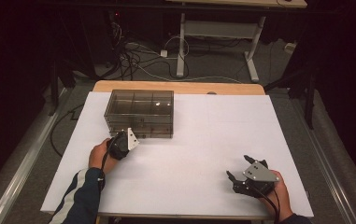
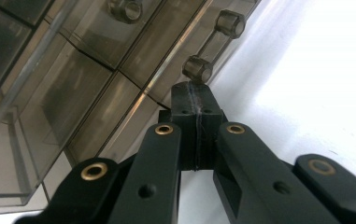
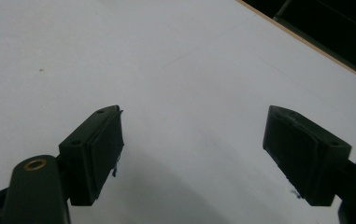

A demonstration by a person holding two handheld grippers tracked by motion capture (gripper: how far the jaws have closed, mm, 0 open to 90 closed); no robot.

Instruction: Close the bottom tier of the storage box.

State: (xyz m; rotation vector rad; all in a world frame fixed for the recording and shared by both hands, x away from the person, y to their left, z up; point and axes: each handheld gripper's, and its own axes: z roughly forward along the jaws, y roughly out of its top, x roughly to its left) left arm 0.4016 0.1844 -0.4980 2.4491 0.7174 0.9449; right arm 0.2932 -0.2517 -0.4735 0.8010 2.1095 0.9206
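Observation:
A smoked see-through drawer box stands at the back left of the white table. My left gripper rests right at the box's lower front. In the left gripper view the box front is close up and my left gripper is shut, pad against pad, with nothing between. Its tips sit just short of one end of a drawer's bar handle; I cannot tell whether they touch it. My right gripper lies near the front right of the table. Seen in its own view, that gripper stands open over bare white surface.
The table's far wooden edge shows behind the white sheet. Beyond it are cables on the floor and another desk's legs. A striped sleeve comes in at the bottom left.

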